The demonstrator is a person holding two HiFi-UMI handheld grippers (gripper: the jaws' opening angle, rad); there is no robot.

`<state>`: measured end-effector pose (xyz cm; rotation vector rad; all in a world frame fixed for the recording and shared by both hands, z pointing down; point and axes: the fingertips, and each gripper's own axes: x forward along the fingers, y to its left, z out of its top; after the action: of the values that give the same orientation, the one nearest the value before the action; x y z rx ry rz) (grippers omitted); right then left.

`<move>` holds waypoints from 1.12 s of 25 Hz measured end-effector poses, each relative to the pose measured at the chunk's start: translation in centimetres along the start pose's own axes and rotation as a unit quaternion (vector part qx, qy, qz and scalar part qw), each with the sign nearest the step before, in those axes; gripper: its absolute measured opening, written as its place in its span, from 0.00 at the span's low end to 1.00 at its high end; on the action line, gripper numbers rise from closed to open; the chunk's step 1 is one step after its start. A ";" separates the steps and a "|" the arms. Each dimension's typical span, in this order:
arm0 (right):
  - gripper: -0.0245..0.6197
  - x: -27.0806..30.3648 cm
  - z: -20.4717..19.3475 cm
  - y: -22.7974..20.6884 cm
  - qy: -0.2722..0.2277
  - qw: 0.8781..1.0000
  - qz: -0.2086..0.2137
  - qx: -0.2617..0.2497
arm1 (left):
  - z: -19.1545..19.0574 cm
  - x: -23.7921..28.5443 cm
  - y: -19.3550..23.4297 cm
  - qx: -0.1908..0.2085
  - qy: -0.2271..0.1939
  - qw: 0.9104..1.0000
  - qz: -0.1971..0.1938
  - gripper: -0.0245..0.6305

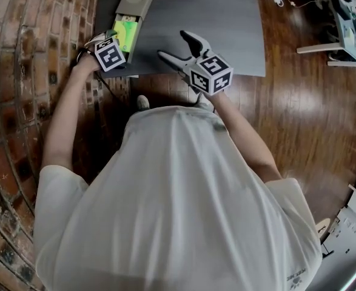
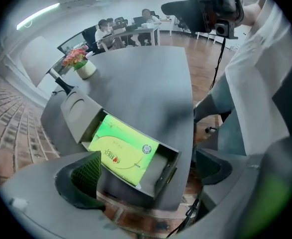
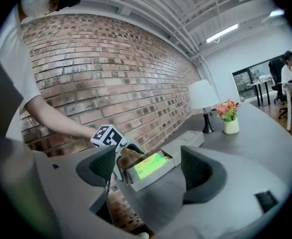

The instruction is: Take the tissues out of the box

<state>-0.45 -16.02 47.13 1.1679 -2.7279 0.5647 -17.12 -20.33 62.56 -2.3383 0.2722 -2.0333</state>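
A grey box (image 2: 168,166) lies open at the table's left edge, with a bright green tissue packet (image 2: 123,151) lying flat inside it. My left gripper (image 2: 148,171) hovers at the box's near end. Its jaws are open wide, with the box's near end between them, and the pads touch nothing. In the head view this left gripper (image 1: 114,50) sits just in front of the green packet (image 1: 126,32). My right gripper (image 1: 181,48) is held over the table's near edge, open and empty. From the right gripper (image 3: 150,168), the packet (image 3: 148,166) shows between the jaws, farther off.
The grey table (image 1: 214,17) runs along a brick wall (image 1: 20,71). At its far end stand a white lamp (image 3: 203,96) and a flower vase (image 3: 229,118). Wooden floor (image 1: 299,114) lies to the right, with cables and furniture legs. People sit at desks far back.
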 end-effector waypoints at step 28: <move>0.66 0.0 0.8 -2.2 -0.015 0.998 -0.051 0.032 | 0.7 5.0 5.0 0.208 0.033 0.977 -0.006 0.96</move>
<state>1.16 -17.73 47.07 1.3325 -2.6747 0.6288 -16.31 -26.05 66.66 -2.0238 -0.1557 -1.9432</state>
